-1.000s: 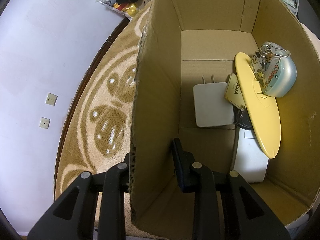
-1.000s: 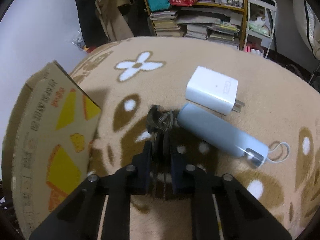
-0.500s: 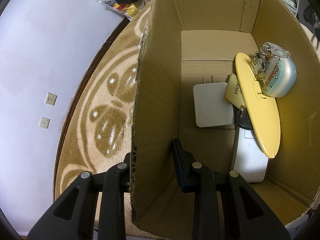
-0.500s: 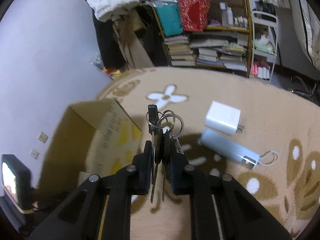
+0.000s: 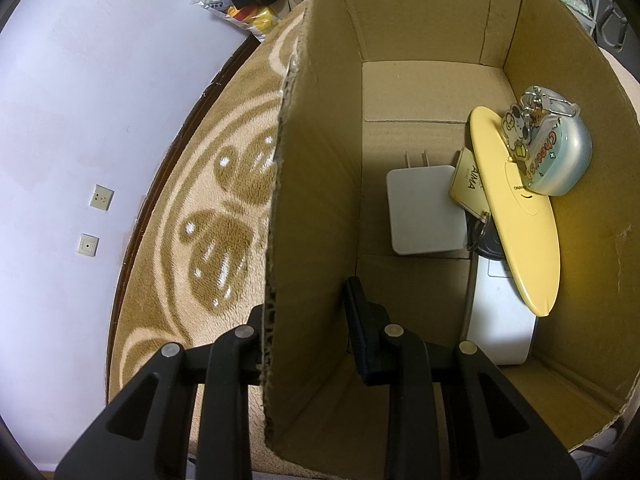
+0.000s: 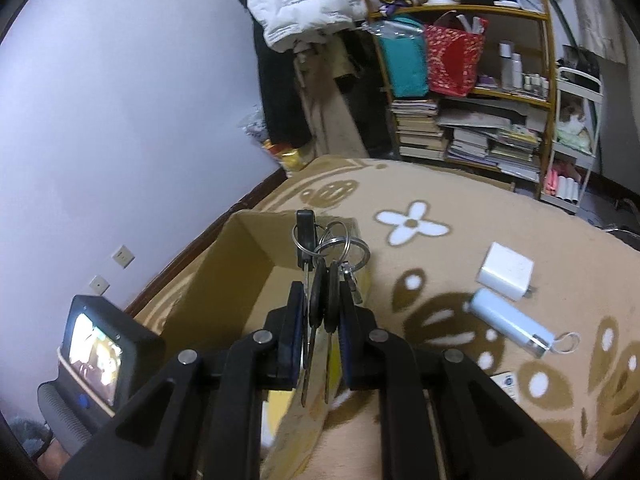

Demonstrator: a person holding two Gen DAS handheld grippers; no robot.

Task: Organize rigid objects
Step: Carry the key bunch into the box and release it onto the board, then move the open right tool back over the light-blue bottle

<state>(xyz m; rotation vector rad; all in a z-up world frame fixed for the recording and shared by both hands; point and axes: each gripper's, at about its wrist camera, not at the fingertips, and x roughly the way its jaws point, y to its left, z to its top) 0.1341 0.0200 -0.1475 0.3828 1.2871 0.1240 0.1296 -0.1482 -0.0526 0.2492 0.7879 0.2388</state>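
Note:
My right gripper (image 6: 320, 304) is shut on a bunch of keys (image 6: 320, 264), held in the air above the near wall of the cardboard box (image 6: 236, 276). My left gripper (image 5: 308, 320) is shut on the left wall of that cardboard box (image 5: 316, 184). Inside the box lie a white charger (image 5: 424, 208), a yellow disc (image 5: 516, 216), a pale blue case with a cartoon keychain (image 5: 560, 160) and a white device (image 5: 500, 320). On the carpet to the right rest a second white charger (image 6: 506, 270) and a light blue cylinder with a loop (image 6: 512, 328).
The patterned beige carpet (image 6: 460, 208) runs to a wall on the left with two sockets (image 5: 96, 216). A bookshelf (image 6: 472, 80) with books, bags and bottles stands at the back. A small lit screen (image 6: 96, 340) is at lower left of the right wrist view.
My right gripper has lifted the keys off the carpet and carried them up and left over the box. The left gripper and box have stayed in place.

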